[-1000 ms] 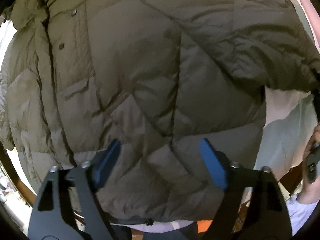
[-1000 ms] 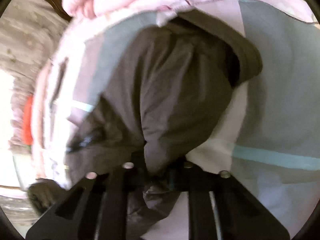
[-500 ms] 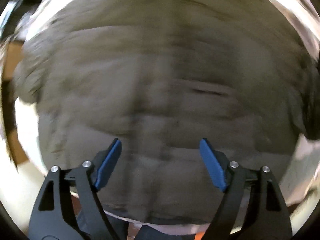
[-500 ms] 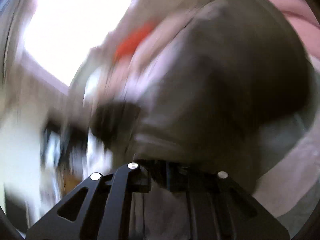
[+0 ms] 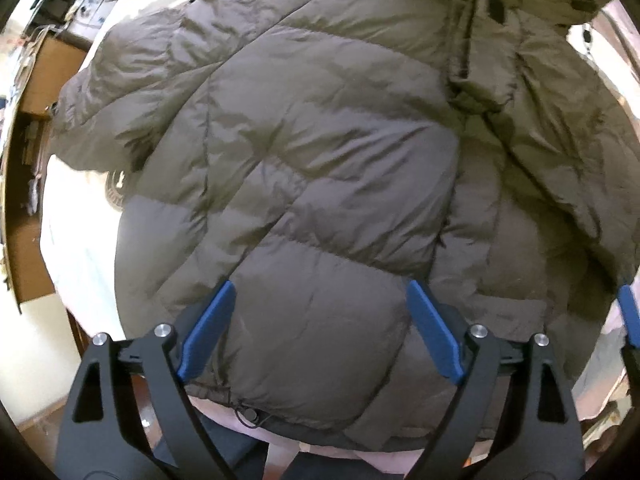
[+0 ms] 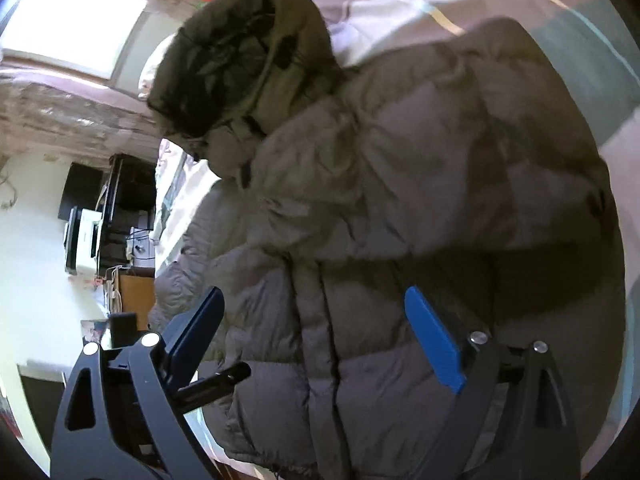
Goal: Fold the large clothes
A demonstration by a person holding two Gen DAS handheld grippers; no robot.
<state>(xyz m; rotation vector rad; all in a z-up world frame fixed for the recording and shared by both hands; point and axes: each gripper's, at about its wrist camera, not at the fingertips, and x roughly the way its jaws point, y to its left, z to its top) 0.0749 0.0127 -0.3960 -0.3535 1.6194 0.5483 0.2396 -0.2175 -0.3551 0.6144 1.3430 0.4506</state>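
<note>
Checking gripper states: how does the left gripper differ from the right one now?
The left gripper faces the olive quilted puffer jacket near its hem; the right gripper looks along it toward the hood. The left's view is sharp, the right's slightly blurred. Both stand open, blue pads apart, gripping nothing.

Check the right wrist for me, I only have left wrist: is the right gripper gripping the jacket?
Observer: No. The right gripper is open, fingers spread over the jacket, nothing pinched between them.
Operator: Where's the hood?
Observer: The hood lies at the jacket's far end, with its dark lining showing.
Operator: What's it lying on?
Observer: Striped bedding, with pink, white and teal bands.
</note>
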